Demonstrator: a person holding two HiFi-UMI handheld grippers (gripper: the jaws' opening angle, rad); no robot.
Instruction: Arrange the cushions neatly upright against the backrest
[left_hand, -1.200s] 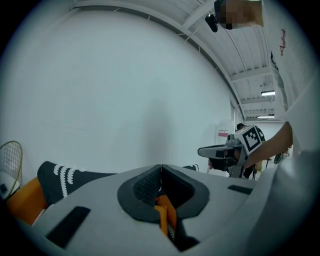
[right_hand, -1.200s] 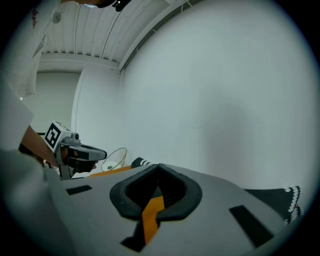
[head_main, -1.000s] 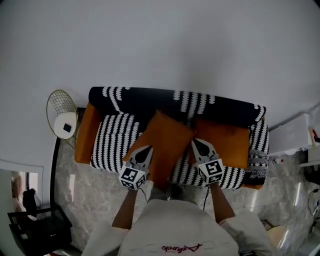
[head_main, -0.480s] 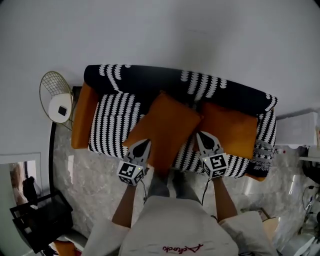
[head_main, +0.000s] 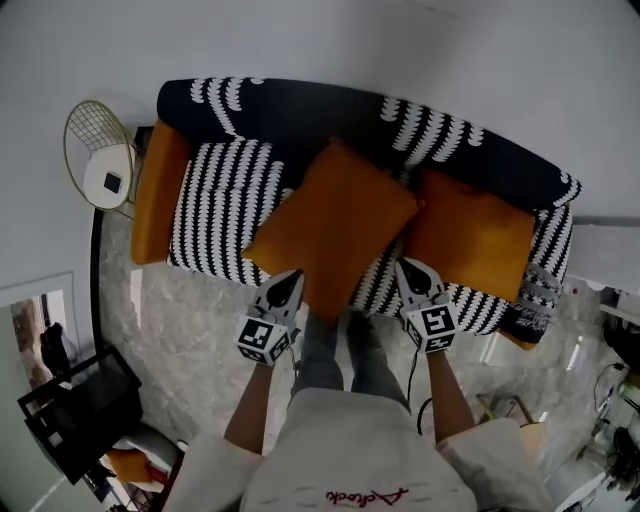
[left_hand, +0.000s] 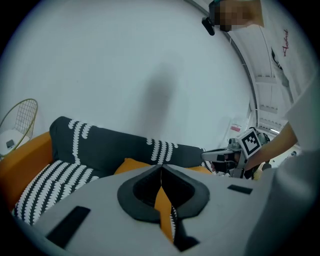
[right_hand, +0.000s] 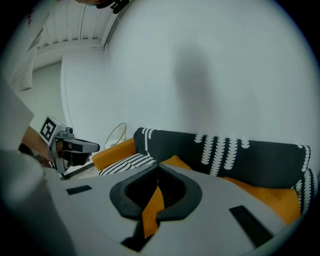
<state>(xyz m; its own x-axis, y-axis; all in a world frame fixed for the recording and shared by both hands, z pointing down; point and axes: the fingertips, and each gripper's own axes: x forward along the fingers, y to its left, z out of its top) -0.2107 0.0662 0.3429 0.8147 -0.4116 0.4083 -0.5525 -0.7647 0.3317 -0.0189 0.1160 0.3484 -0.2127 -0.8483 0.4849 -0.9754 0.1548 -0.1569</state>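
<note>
Jaws on your left tool (head_main: 291, 277) and right tool (head_main: 404, 266) clamp tight on the orange cushion (head_main: 335, 220); only head view shows its tilt.

Soft cloth on the seating, hard shine underfoot
The sofa (head_main: 300, 110) wears matt woven cloth, black with white print, and its armrest (head_main: 150, 190) is plain orange fabric; the centre cushion (head_main: 335, 225) and the right cushion (head_main: 470, 245) show the same smooth, dull orange cloth. The floor (head_main: 190, 320) is glossy marbled stone or tile that throws reflections. The side table (head_main: 85, 135) is thin gold-coloured metal wire. The wall (head_main: 400, 40) looks flat and matt. The left gripper (head_main: 291, 279) and right gripper (head_main: 405, 270) have matt grey plastic shells with dark, rubbery-looking jaw linings
</note>
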